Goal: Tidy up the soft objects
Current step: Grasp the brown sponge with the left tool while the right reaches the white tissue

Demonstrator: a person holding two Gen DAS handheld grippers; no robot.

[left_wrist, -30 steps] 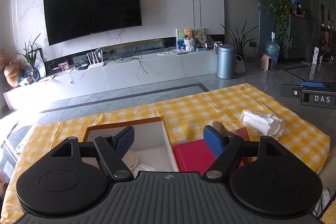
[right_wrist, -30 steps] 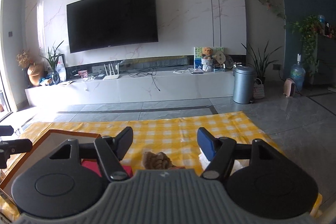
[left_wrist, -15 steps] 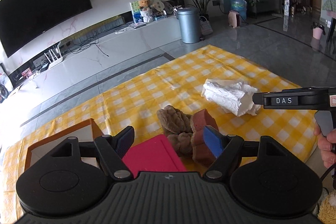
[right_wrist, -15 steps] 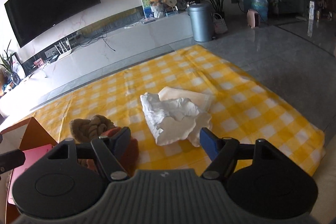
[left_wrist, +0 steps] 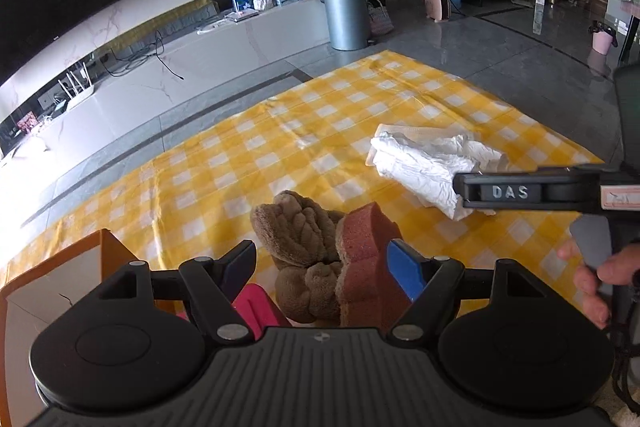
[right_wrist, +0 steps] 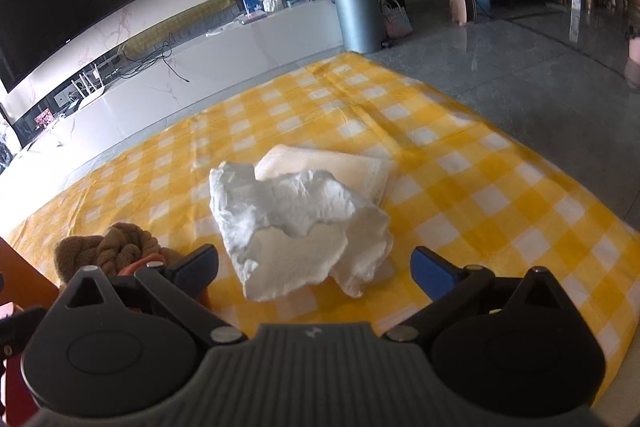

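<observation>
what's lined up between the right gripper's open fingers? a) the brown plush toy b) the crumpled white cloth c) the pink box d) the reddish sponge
b: in the right wrist view the crumpled white cloth lies on the yellow checked tablecloth straight ahead of the open right gripper, while the brown plush toy sits off to its left.

Both wrist views low, forward; white cloth (left_wrist: 424, 167) shared
</observation>
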